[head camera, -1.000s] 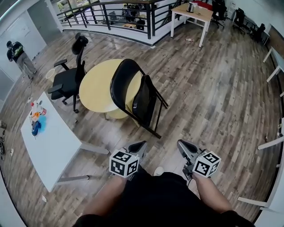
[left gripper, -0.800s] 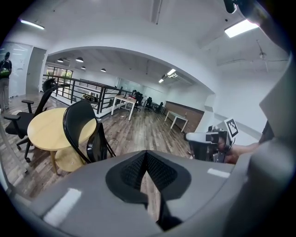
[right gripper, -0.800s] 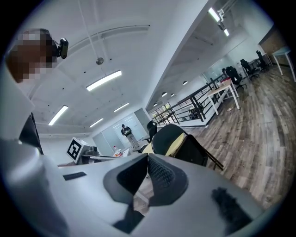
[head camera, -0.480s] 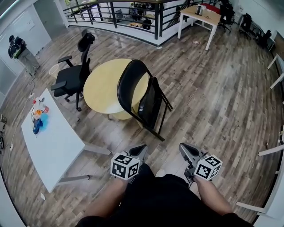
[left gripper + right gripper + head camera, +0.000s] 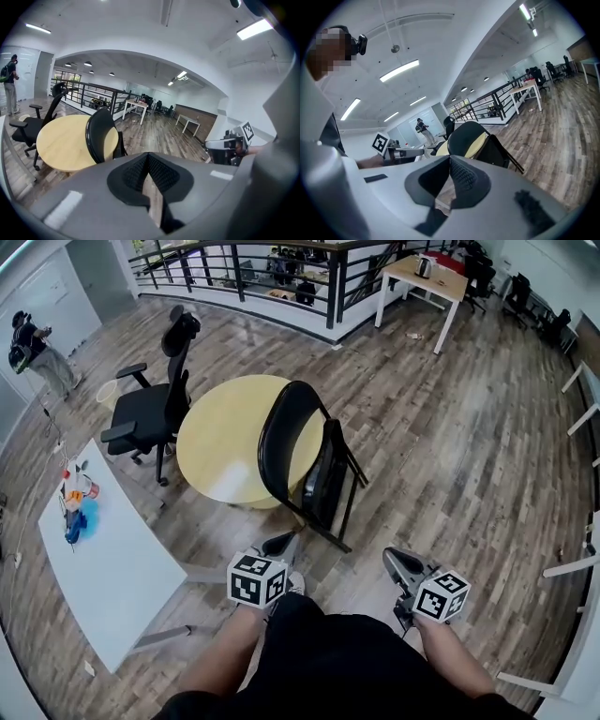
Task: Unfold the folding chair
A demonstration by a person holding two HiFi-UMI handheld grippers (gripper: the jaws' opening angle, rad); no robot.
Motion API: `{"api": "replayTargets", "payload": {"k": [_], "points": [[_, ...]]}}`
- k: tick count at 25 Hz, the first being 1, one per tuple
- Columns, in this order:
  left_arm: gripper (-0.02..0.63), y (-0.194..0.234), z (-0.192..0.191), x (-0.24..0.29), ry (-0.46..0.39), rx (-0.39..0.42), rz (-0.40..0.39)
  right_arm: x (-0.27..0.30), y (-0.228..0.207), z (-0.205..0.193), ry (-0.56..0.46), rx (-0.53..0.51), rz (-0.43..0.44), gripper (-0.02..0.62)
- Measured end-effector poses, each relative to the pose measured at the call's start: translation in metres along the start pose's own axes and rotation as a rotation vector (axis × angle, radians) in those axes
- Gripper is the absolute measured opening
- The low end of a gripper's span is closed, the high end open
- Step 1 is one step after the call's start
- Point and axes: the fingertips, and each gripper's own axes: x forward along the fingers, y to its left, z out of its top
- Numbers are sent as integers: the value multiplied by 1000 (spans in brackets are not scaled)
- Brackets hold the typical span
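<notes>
Two empty tools: I am holding the left tongs (image 5: 282, 543) and right tongs (image 5: 393, 559) fully closed near the folding chair (image 5: 292, 451), which is standing folded beside the table (image 5: 217, 432).

A wood-plank floor (image 5: 450, 446) carries everything here. A round table (image 5: 220, 442) with a pale yellow top stands on it. The black folding chair (image 5: 305, 460) stands on the planks just beside the round table's right edge, its seat folded up. A black office chair (image 5: 150, 409) sits close on the round table's left. A long white table (image 5: 112, 568) stands nearer the camera than the round table and to its left, and a wooden desk (image 5: 427, 282) stands well beyond it to the right.
</notes>
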Motion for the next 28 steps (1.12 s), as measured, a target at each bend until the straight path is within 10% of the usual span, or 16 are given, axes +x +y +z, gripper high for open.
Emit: {"api": "replayTargets", "payload": {"k": [9, 28], "points": [[84, 132, 78, 26, -71, 23, 162, 60, -5, 30, -10, 10, -55, 6], [233, 268, 101, 156, 69, -96, 95, 106, -22, 45, -87, 97, -252, 6]]}}
